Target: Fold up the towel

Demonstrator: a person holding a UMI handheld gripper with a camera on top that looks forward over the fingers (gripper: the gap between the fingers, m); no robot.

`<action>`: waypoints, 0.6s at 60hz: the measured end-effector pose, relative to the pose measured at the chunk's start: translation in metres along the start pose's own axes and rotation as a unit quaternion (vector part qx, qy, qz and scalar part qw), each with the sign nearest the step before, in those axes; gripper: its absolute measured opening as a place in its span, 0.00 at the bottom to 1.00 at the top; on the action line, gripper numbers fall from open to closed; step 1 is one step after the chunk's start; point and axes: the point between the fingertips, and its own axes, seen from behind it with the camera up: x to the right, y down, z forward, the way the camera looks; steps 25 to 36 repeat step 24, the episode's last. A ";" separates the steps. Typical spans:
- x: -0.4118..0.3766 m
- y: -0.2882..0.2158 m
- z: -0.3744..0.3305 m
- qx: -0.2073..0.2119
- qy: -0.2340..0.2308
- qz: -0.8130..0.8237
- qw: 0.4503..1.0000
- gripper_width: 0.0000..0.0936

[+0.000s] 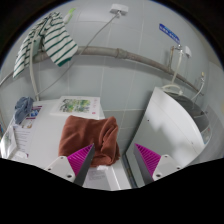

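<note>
Towel (90, 139) is a rust-brown cloth lying bunched on the white desk (120, 95), and it serves as the landmark for everything else. It looks crumpled or loosely doubled rather than flat, with one edge hanging toward the camera. The tool (113, 158) sits at its near edge: the left finger's pink pad (78, 157) overlaps the cloth's near-left corner, while the right finger's pad (149, 157) stands off to the right of the towel over bare surface. The fingers are spread wide apart, and I cannot see any cloth pinched between them, so the tool appears to hold nothing.

Just behind the towel lies a printed leaflet (75, 104); to its left are some small blue items (24, 108), and farther behind-left hangs a green-striped cloth (55, 38). To the right of the towel stands a white box-like object (165, 120).

My judgement is that the task is at an early stage, the approach to a first grip. The next move likely calls for lowering onto a corner or edge, closing on a single layer, then lifting and carrying it across to the opposite edge without dragging the whole pile.
</note>
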 end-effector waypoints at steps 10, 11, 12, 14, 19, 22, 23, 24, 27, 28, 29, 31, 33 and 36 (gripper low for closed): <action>-0.029 0.014 -0.085 0.020 -0.027 0.034 0.999 0.91; -0.033 0.016 -0.094 0.022 -0.031 0.037 0.999 0.91; -0.038 0.019 -0.103 0.024 -0.034 0.040 0.998 0.91; -0.047 0.023 -0.120 0.028 -0.042 0.046 0.998 0.91; -0.069 0.039 -0.167 0.028 -0.067 0.060 0.996 0.90; -0.078 0.046 -0.192 0.030 -0.076 0.068 0.994 0.90; -0.080 0.048 -0.198 0.030 -0.078 0.069 0.994 0.90; -0.082 0.051 -0.204 0.029 -0.080 0.070 0.994 0.90; -0.082 0.051 -0.204 0.029 -0.080 0.070 0.994 0.90; -0.082 0.051 -0.204 0.029 -0.080 0.070 0.994 0.90; -0.082 0.051 -0.204 0.029 -0.080 0.070 0.994 0.90; -0.082 0.051 -0.204 0.029 -0.080 0.070 0.994 0.90; -0.082 0.051 -0.204 0.029 -0.080 0.070 0.994 0.90; -0.082 0.051 -0.204 0.029 -0.080 0.070 0.994 0.90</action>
